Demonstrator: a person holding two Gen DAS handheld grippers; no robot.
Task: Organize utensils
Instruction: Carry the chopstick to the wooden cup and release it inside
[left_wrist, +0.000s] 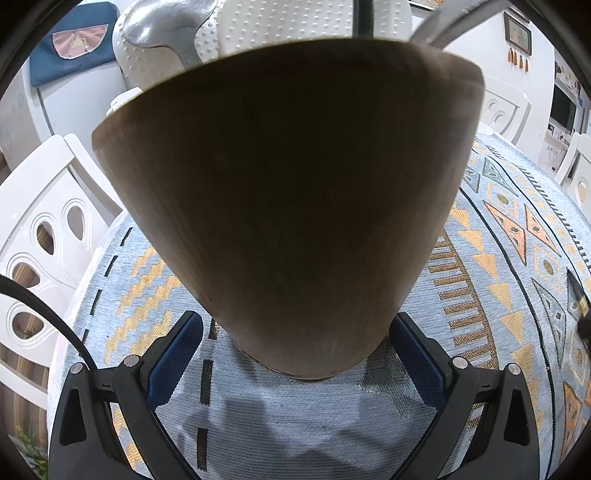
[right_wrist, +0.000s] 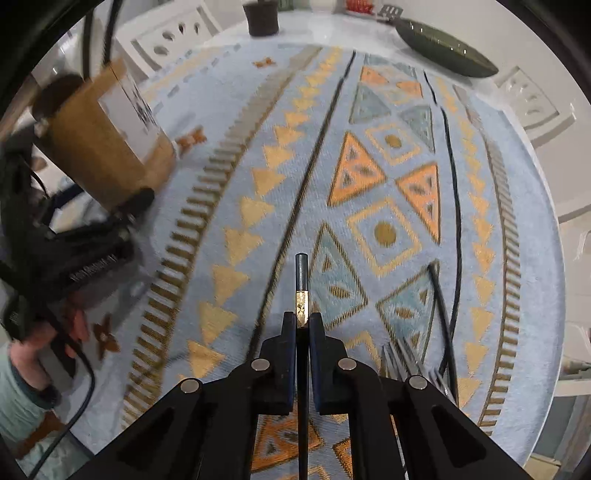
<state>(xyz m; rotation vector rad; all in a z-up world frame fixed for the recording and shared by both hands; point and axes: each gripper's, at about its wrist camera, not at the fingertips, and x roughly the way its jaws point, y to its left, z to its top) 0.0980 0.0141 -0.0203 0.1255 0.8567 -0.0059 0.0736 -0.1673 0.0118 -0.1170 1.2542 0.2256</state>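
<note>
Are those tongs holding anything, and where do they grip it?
The right tongs pinch a thin black chopstick near its gold-banded end. The left tongs clasp the wooden utensil holder near its base.

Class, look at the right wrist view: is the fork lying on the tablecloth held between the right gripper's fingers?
No. The right gripper is shut on a thin black chopstick, while the fork lies apart on the tablecloth.

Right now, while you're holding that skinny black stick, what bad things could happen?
The right gripper pinches the thin black utensil handle on a narrow spot, so it might swivel or slip out. The wooden holder already has a spoon and other handles in it, so the new one could bump them going in. The left gripper grips only the holder's base, so a knock might tip it.
</note>
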